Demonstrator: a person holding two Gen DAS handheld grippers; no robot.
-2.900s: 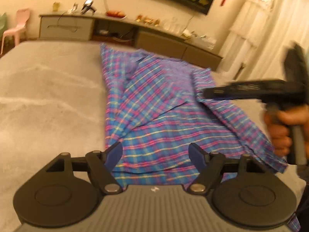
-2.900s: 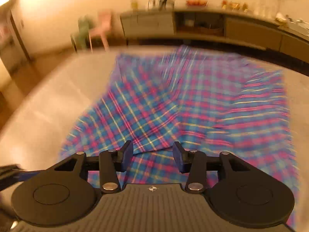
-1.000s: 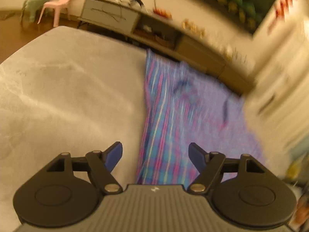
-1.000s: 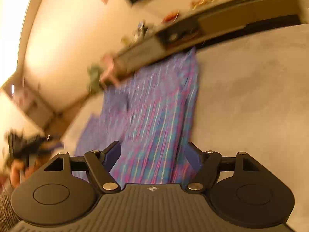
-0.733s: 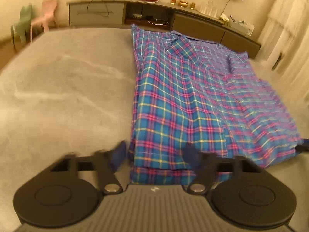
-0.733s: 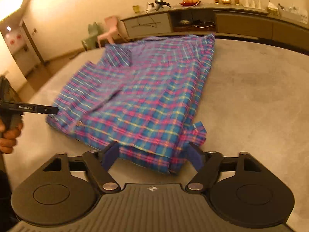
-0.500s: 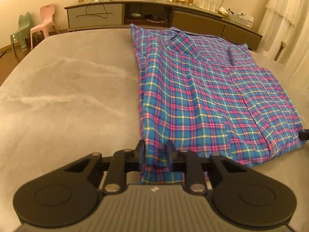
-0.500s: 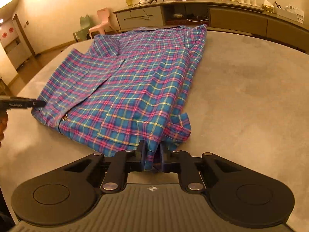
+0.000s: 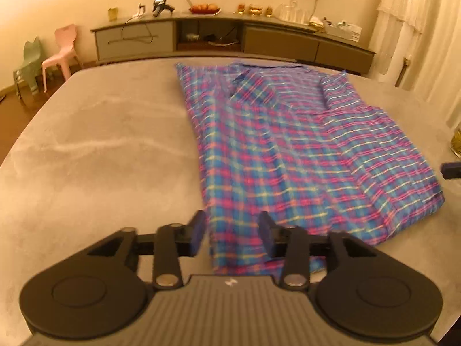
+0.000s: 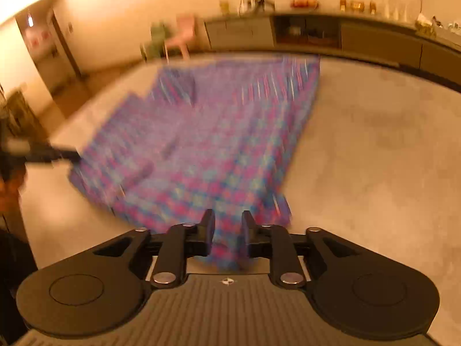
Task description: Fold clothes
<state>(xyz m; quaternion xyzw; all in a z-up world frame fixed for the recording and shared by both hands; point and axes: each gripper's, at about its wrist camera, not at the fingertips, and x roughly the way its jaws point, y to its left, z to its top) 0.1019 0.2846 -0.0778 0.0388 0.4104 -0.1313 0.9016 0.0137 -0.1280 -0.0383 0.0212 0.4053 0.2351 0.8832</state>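
Note:
A blue and pink plaid shirt lies folded lengthwise on the grey table. My left gripper is at its near left hem corner; its jaws are opening, the cloth lies between them and the pads stand clear of it. In the blurred right wrist view the shirt runs away from my right gripper, at the near right hem; its jaws are opening too, narrowly, with cloth in the gap. The left gripper shows there at the shirt's other corner, held by a hand.
A long low sideboard with small items on top stands beyond the table's far edge. A pink chair and a green chair are at the far left. A glass object sits at the right edge.
A second ago both jaws were wide, then they shut on the shirt's near hem corners. Now both have parted again, the left more than the right, and both hands have shifted sideways.

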